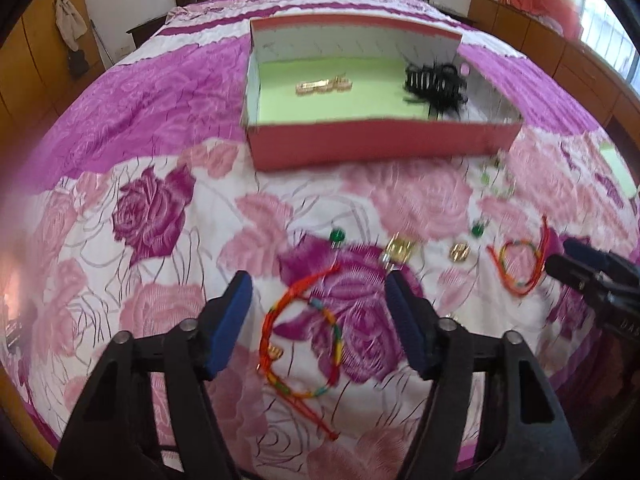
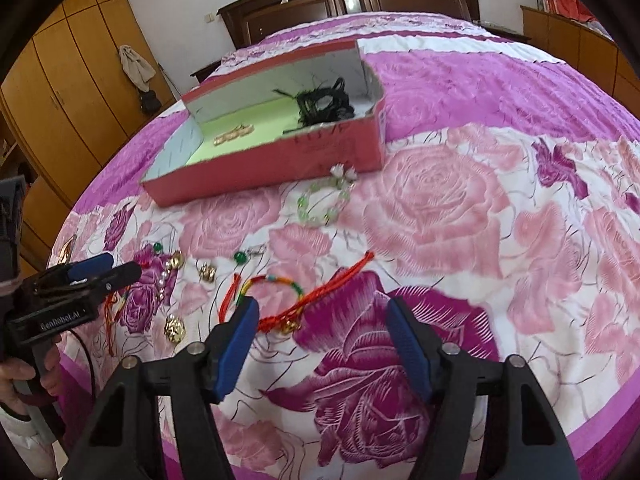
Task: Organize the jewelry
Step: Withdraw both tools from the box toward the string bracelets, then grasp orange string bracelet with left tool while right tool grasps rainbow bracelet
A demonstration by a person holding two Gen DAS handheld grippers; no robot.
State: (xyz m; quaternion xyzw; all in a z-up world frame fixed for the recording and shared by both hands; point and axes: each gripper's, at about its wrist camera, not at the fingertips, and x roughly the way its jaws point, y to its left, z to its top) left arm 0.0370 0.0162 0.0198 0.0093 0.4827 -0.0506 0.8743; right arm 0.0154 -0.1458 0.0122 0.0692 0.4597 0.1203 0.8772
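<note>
A: The left gripper (image 1: 318, 320)?
B: Fingers spread around a woven bracelet (image 1: 300, 344) on the bed (image 1: 160, 120), not touching.
A: Right gripper (image 2: 320, 336)?
B: Spread too, beside another bracelet (image 2: 280, 300); box (image 2: 280, 152) beyond.

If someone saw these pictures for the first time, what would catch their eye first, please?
Probably the red box with its green floor, open in the middle of the rose-patterned bedspread, holding a black hair claw and gold clips. Next, the bright woven bracelet lying between the open left gripper fingers, with other trinkets scattered nearby.
</note>
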